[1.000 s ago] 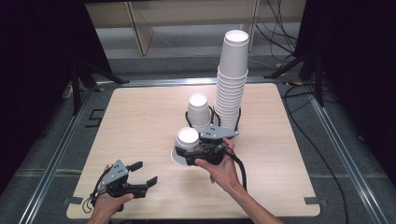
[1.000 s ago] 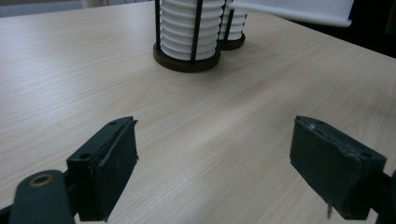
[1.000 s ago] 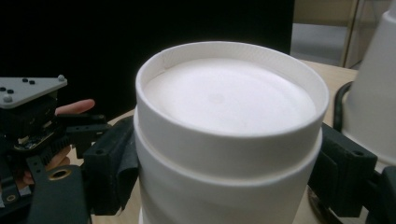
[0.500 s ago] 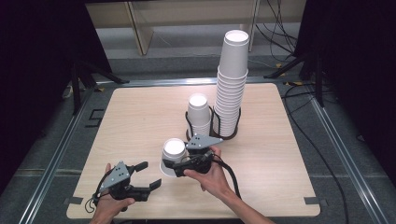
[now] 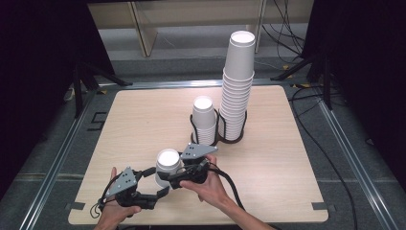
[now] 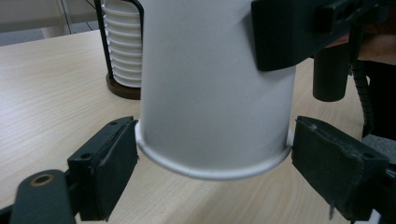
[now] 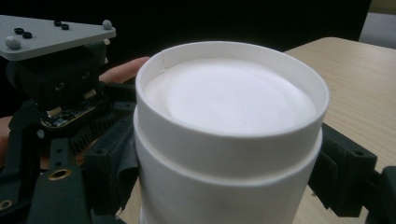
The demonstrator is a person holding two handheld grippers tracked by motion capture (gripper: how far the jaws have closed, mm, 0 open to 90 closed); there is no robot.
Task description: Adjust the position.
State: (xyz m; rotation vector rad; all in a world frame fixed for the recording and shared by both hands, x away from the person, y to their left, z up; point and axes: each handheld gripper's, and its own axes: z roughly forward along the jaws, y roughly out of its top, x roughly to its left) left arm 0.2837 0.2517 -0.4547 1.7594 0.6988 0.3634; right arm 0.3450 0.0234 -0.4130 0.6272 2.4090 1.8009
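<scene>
The wooden table (image 5: 268, 191) is bearing a tall stack of white cups (image 5: 236, 91) at its far middle, with a shorter stack (image 5: 204, 120) just left of it. Near the front edge, the right gripper (image 5: 168, 178) is pinching an upside-down paper cup (image 5: 168, 165), lifted off the table. The left gripper (image 5: 158, 181) is flanking the cup's rim, its spread pads (image 6: 114, 158) touching or nearly so.

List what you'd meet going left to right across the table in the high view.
Left hand-held gripper → upside-down paper cup → right hand-held gripper → short cup stack → tall cup stack.
</scene>
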